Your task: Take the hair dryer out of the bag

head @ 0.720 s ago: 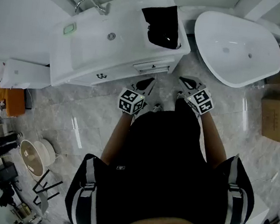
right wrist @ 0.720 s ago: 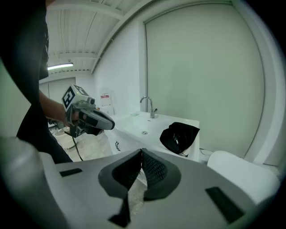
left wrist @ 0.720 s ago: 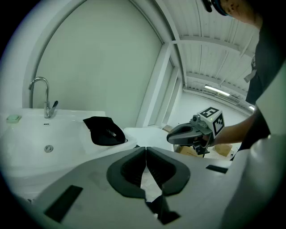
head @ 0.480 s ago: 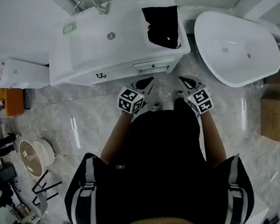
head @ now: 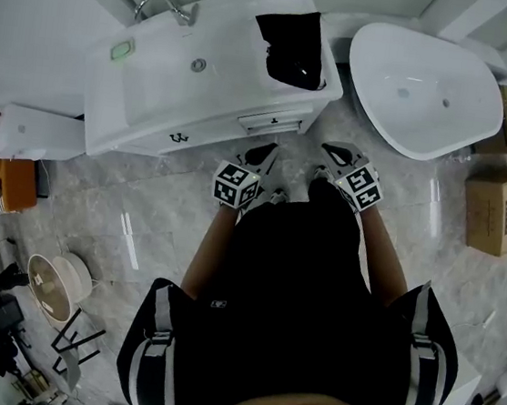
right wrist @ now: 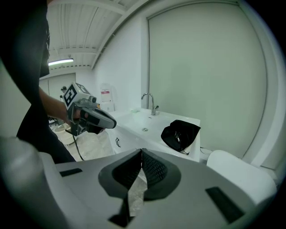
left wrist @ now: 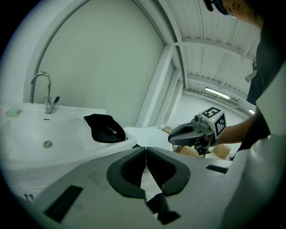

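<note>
A black bag (head: pixel 295 48) lies open on the right end of the white washbasin counter (head: pixel 170 95), with something dark and glossy showing in its mouth. The bag (left wrist: pixel 105 129) also shows in the left gripper view, and the bag (right wrist: pixel 180 134) in the right gripper view. My left gripper (head: pixel 268 156) hangs in front of the counter, shut and empty, well short of the bag. My right gripper (head: pixel 338 150) hangs beside it, also shut with nothing between its pads. Both point toward the counter and slightly downward.
A chrome tap (head: pixel 163 4) stands at the back of the basin, with a green soap (head: pixel 121 49) to its left. A white bathtub (head: pixel 423 89) sits right of the counter. Cardboard boxes (head: pixel 506 196) line the right wall. Clutter and a round fan (head: pixel 56 283) fill the lower left floor.
The whole head view has shifted slightly left and up; both grippers keep their places in front of the counter and stay shut.
</note>
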Demonstrator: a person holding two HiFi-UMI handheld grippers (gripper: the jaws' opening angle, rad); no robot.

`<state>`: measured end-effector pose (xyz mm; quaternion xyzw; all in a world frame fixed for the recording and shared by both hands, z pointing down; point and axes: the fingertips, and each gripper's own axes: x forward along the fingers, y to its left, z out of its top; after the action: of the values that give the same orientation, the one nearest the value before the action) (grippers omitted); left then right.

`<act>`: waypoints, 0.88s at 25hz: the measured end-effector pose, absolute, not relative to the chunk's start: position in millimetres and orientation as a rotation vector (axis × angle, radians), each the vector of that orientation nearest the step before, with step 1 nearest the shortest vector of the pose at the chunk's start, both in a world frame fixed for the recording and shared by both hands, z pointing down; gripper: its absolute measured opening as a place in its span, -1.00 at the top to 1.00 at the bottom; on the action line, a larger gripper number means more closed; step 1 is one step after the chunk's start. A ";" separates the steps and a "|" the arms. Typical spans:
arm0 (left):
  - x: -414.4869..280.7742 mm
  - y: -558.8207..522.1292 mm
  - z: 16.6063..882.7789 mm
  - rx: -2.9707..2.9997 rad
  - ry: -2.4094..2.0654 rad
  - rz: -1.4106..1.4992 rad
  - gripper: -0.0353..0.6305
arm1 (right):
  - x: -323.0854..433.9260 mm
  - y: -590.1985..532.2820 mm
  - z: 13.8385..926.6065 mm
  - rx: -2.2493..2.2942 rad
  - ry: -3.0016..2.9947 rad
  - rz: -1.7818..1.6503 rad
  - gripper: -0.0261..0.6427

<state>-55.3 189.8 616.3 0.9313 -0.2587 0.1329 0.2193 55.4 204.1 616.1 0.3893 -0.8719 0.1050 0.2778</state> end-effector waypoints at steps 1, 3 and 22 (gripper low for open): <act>-54.6 190.3 617.7 2.573 -0.714 0.368 0.84 | 56.6 204.8 617.4 1.043 -2.334 0.283 0.74; -53.3 189.8 620.7 2.564 -0.713 0.370 0.84 | 61.5 205.5 623.6 1.034 -2.317 0.288 0.74; -41.0 125.5 624.9 2.484 -0.849 0.385 0.84 | 83.2 116.8 630.5 0.933 -2.362 0.277 0.74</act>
<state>-41.0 125.5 624.9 0.9085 -0.3103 0.1408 0.2418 83.2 116.8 630.5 0.3496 -0.8851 0.1038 0.2892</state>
